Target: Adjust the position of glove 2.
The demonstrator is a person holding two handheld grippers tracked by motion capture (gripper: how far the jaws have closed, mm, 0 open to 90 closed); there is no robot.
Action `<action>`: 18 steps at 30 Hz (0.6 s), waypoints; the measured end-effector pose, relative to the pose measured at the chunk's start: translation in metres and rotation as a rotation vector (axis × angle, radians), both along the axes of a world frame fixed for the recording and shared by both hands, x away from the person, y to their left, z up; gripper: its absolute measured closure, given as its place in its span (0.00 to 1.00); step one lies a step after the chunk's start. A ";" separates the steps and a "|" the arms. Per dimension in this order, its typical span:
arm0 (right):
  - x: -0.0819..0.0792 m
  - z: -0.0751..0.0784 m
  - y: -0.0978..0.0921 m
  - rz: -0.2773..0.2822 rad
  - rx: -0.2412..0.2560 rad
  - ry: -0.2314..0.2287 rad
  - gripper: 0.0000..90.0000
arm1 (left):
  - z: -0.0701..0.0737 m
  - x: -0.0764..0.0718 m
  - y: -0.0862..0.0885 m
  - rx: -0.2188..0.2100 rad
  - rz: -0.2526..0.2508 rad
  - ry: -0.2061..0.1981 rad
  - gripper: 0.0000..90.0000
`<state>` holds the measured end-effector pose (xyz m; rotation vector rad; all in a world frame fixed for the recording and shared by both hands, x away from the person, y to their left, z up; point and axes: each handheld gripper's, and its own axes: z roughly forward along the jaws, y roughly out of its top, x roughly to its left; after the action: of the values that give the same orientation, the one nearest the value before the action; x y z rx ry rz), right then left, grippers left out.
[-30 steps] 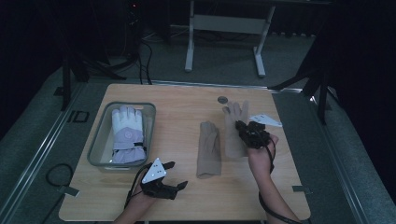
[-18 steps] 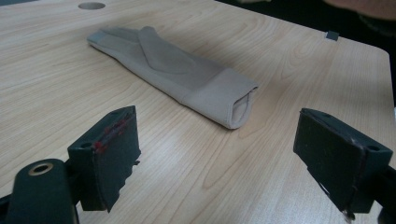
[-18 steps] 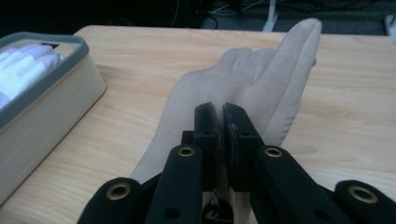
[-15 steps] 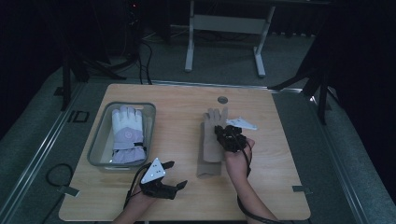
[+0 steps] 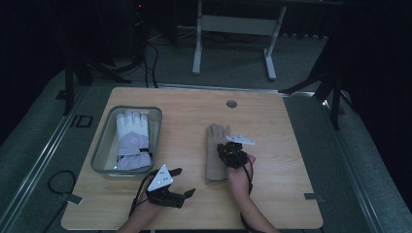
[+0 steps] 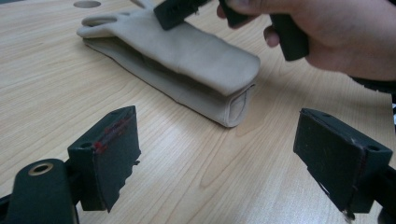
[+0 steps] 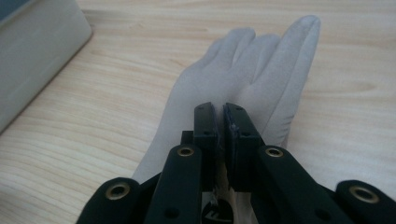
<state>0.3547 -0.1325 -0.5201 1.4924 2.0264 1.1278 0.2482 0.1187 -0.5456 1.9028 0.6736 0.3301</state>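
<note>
Two beige gloves (image 5: 214,154) lie stacked near the table's middle, fingers pointing away; in the left gripper view the upper glove (image 6: 196,49) rests on the lower glove (image 6: 154,74). My right gripper (image 5: 228,149) sits over the right side of the stack, its jaws pressed together (image 7: 220,116) with a sliver of beige fabric between them, above the upper glove (image 7: 243,79). My left gripper (image 5: 183,182) stands open near the front edge, left of the cuffs, with nothing between its jaws (image 6: 233,140).
A clear grey tray (image 5: 103,143) at the left holds a white padded glove (image 5: 131,141); its corner (image 7: 32,51) lies left of the gloves. A round hole (image 5: 231,104) is at the table's far side. Bare wood (image 5: 286,160) lies right of the stack.
My right gripper carried a beige glove leftwards from the right of the table and laid it on the other glove. The left gripper stayed in place, open.
</note>
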 end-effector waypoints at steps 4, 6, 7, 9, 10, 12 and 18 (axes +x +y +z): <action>-0.001 -0.011 -0.001 -0.012 -0.002 0.010 0.93 | 0.000 0.000 0.000 0.000 -0.003 0.001 0.16; -0.001 -0.014 -0.001 -0.013 0.006 0.018 0.93 | 0.000 0.000 -0.001 0.002 -0.004 0.001 0.16; -0.001 -0.014 0.000 -0.011 0.008 0.022 0.92 | 0.000 0.000 -0.001 0.003 -0.006 0.001 0.16; -0.001 -0.016 0.003 -0.006 -0.005 0.022 0.91 | 0.000 -0.001 -0.001 0.002 -0.006 0.000 0.16; -0.001 -0.017 0.003 -0.002 -0.015 0.025 0.91 | 0.000 -0.001 -0.002 0.002 -0.006 0.000 0.16; 0.000 -0.019 0.003 0.000 -0.016 0.029 0.90 | 0.000 -0.001 -0.002 0.003 -0.007 -0.001 0.16; -0.003 -0.007 -0.003 0.035 -0.007 -0.011 0.62 | 0.000 -0.001 -0.004 0.019 -0.015 0.016 0.16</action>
<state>0.3518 -0.1357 -0.5268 1.4488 2.0545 1.1390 0.2474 0.1151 -0.5451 1.9292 0.6693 0.3131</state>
